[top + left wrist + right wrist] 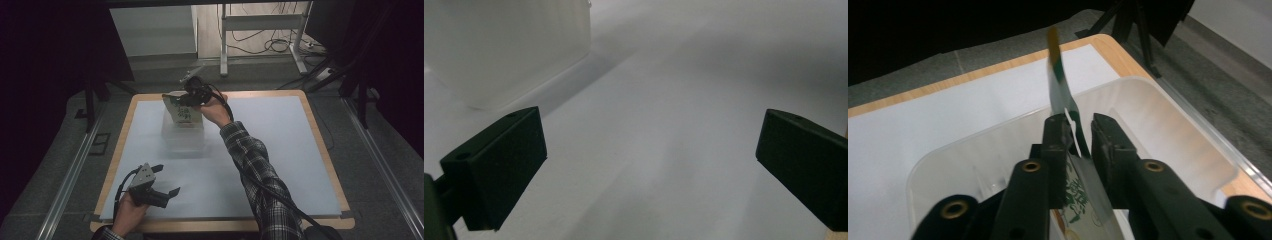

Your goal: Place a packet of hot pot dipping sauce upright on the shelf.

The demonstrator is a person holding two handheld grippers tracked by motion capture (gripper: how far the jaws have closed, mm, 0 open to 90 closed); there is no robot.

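A tan snack packet (182, 112) with green print stands upright in a clear plastic bin (185, 137) at the back middle of the white table cover (280, 140). My right gripper (192, 96) is at the packet's top edge. In the right gripper view the packet (1060, 80) runs edge-on between the jaws of my right gripper (1080, 125); it lies against the left jaw, a small gap shows at the right jaw, and the bin (1173, 130) is below. My left gripper (167, 179) rests open near the front left corner, nothing between its jaws (651, 155).
The bin's frosted wall (509, 45) rises at the upper left of the left gripper view. Wooden table edges (320, 145) frame the white cover. Metal rails (70, 175) run along both sides of the table, and a desk frame with cables (260, 45) stands behind.
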